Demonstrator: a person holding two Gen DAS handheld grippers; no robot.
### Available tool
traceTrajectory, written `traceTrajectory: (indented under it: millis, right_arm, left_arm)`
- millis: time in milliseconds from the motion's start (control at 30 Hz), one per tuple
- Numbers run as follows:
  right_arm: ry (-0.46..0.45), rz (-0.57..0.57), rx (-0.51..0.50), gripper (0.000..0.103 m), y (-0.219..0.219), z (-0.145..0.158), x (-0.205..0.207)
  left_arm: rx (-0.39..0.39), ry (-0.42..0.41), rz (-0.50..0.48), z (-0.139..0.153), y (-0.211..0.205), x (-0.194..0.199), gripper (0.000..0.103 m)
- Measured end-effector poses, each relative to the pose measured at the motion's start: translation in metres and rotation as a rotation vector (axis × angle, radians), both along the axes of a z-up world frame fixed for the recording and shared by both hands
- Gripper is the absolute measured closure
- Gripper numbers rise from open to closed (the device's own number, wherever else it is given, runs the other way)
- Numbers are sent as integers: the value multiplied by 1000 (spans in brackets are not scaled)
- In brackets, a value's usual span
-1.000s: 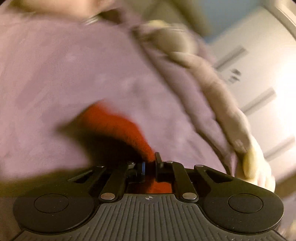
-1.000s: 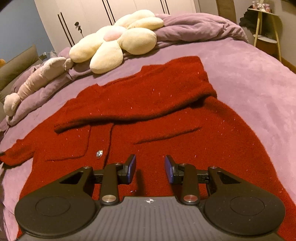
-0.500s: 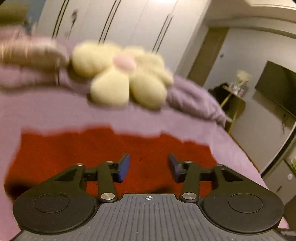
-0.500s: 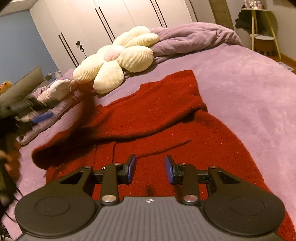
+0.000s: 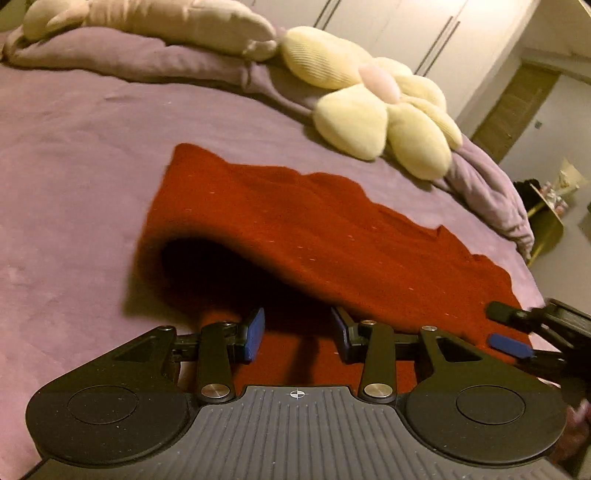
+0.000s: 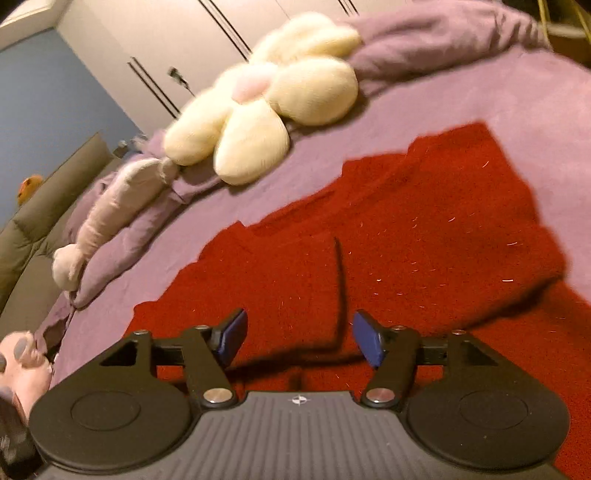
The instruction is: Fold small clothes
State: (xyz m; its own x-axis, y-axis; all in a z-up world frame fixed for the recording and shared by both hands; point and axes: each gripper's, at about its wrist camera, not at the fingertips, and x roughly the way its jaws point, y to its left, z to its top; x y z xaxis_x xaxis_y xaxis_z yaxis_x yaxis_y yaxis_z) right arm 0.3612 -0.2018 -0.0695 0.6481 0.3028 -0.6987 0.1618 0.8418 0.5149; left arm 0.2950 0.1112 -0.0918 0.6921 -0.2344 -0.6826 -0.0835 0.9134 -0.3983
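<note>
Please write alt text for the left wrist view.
A red knitted garment lies partly folded on a purple bed, with the open, empty left hand-held gripper over its near edge. A cream flower cushion lies behind.

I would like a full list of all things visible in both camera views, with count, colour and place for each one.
sweater: 1, red, spread on the bed, partly folded
bed cover: 1, purple, under the sweater
flower cushion: 1, cream with pink centre, beyond the sweater
long plush: 1, beige, on the bunched purple blanket
wardrobe: white doors, behind the bed
left gripper: 1, black, blue pads, open over the sweater edge
right gripper: 1, black, blue pads, jaws opening, nothing between them
</note>
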Motion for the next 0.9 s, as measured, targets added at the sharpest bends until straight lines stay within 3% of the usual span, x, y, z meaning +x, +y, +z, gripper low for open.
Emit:
traceTrajectory:
  millis: [67,100,133,167,233,367,433,500,533,600,667,700,733,900]
  right_arm:
    - [53,-4,10,39,3,-13,17]
    - [80,-8,4,45,6,-19,22]
    - [97,-12,-6,65,9,-22,26]
    - [93,-7,-14,68,12,-24,28]
    - [54,11,-59,85,19,-16,28]
    - [-132,-27,-261,99,16,24,14]
    - [-173,-113,-410,99,4,36,7]
    - [-144,-149,-493,99,-11,30,6]
    - [-109,-149,-485,98,-20,24,7]
    - [-20,-128,-375,96,-41,8,7]
    - [8,-131,-280,92,-55,0,4]
    - [11,-131,-256,81,-59,-3,2]
    - [14,-134,-244,73,-62,-5,1]
    - [8,-75,-238,71,-52,-16,15]
  left_arm:
    - [15,6,2,-2,3,1,60]
    - [17,10,2,-3,5,2,60]
    - [14,12,1,-5,8,0,60]
    - [15,13,-1,-6,10,0,60]
    - [28,11,-3,-4,9,-1,60]
    - [50,-4,9,0,8,4,59]
    - [49,6,14,0,8,10,59]
    - [23,27,-1,-4,5,16,59]
    - [28,40,-3,-6,2,18,59]
    - [48,40,-10,-9,-4,18,59]
    - [70,30,-19,-9,-8,17,58]
    - [75,28,-22,-9,-9,16,58]
    - [78,29,-24,-9,-9,17,57]
    - [80,42,-23,-6,-10,19,56]
